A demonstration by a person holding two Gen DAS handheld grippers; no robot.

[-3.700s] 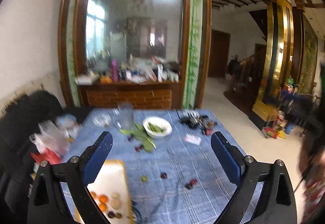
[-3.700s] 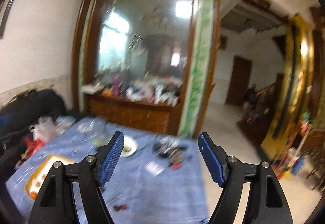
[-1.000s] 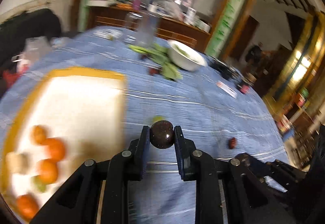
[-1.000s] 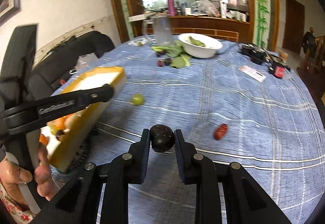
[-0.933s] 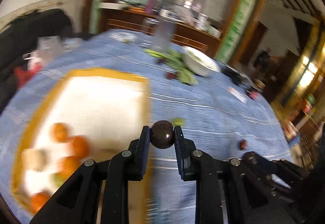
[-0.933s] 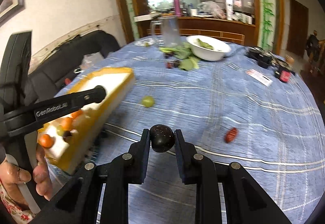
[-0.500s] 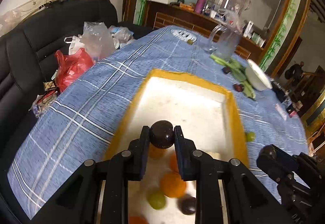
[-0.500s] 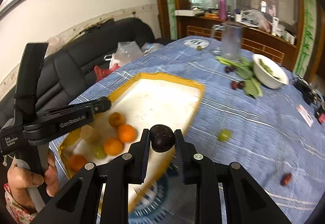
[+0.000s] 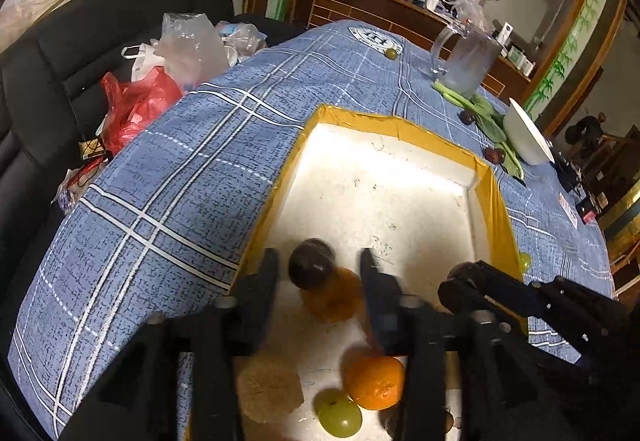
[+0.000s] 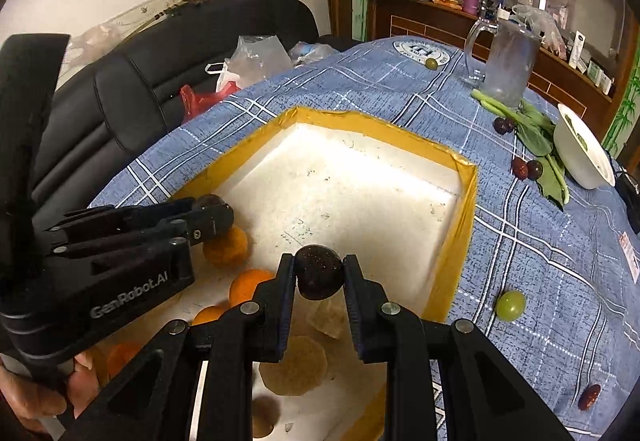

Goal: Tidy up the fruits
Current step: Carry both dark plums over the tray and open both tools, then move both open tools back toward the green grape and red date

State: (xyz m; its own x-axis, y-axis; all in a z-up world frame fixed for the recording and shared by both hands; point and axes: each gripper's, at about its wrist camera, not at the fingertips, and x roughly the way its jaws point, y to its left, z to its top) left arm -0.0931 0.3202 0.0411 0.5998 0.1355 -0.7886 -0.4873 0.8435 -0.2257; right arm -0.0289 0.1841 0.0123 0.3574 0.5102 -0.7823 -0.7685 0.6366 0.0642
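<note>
A white foam tray with a yellow rim lies on the blue checked tablecloth. My left gripper is open over the tray's near end; a dark plum sits loose between its fingers, above an orange. My right gripper is shut on a second dark plum, held over the tray. The left gripper also shows in the right wrist view. Oranges, a green grape and tan pieces lie in the tray.
On the cloth lie a green grape, a red date, dark plums, leafy greens, a white bowl and a glass jug. A black sofa with plastic bags stands left.
My left gripper has opened and let its plum go over the tray's near end. My right gripper has moved further over the tray, still holding its plum.
</note>
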